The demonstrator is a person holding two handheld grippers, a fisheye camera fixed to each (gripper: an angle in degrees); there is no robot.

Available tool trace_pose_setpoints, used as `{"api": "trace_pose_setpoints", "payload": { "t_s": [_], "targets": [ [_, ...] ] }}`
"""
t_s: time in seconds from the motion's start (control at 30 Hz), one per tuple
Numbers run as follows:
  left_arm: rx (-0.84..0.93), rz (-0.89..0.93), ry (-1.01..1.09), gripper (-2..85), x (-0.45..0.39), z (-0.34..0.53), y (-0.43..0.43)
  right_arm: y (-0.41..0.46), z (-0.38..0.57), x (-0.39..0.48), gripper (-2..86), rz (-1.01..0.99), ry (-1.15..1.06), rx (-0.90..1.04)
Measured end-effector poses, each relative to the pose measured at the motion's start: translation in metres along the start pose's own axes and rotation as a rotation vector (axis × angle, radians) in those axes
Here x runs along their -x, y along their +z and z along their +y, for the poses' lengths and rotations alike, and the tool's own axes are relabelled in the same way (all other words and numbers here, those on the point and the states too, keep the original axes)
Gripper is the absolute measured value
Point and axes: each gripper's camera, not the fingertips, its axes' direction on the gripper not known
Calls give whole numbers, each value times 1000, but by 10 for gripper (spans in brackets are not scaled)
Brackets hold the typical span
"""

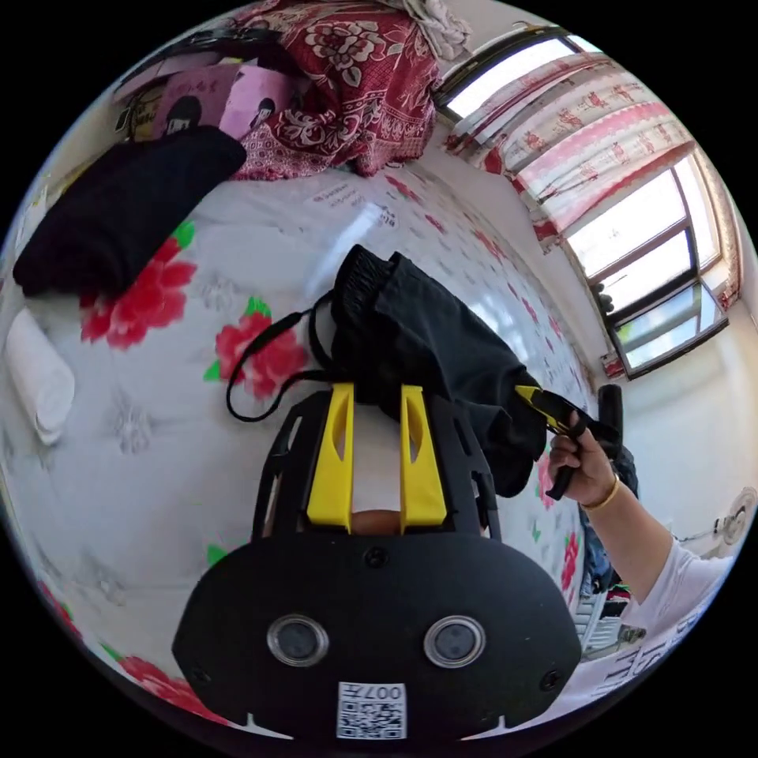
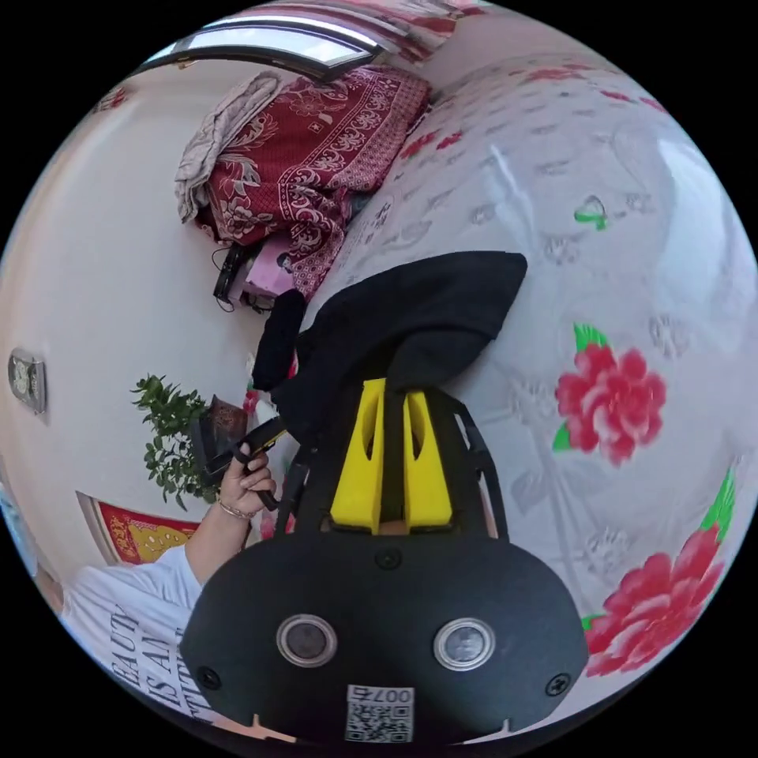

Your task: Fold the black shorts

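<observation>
Over the white bedspread printed with red flowers, hanging bunched between 2 grippers: the black shorts, lifted clear of the bed at the gathered end. Trailing down from the waistband in a loop toward the sheet, a black drawstring. Gripping 1 edge of the shorts in the left gripper view, the left gripper, its yellow jaws standing apart with fabric reaching down between the tips; hard telling whether both jaws are pressing on it. Showing farther along the cloth, the right gripper, biting the opposite edge, held by a hand wearing a bracelet. Lying well apart near the head of the bed, a folded black garment and a rolled white towel, beside a heap of red patterned blanket.

Pinching a fold of the shorts in the right gripper view, the right gripper, jaws nearly together with black cloth squeezed between them. Appearing beyond the cloth, the left gripper in the other hand, near a green potted plant against the wall.
</observation>
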Motion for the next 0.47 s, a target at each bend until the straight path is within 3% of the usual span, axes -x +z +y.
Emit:
{"api": "trace_pose_setpoints", "payload": {
  "t_s": [0.1,0.2,0.27,0.37,0.47],
  "targets": [
    [46,-80,-24,68,-1,-29,20,16,-17,-3,25,151,-21,123],
    [63,-85,53,64,-13,-9,21,8,21,-5,27,188,-69,102],
    [78,-161,160,64,-34,29,9,-9,62,3,26,218,-129,63],
    [107,-261,304,64,-72,101,-10,-31,152,26,20,452,-239,91],
    [176,-290,448,64,-116,184,-21,-35,247,47,11,666,-296,248]
  ]
}}
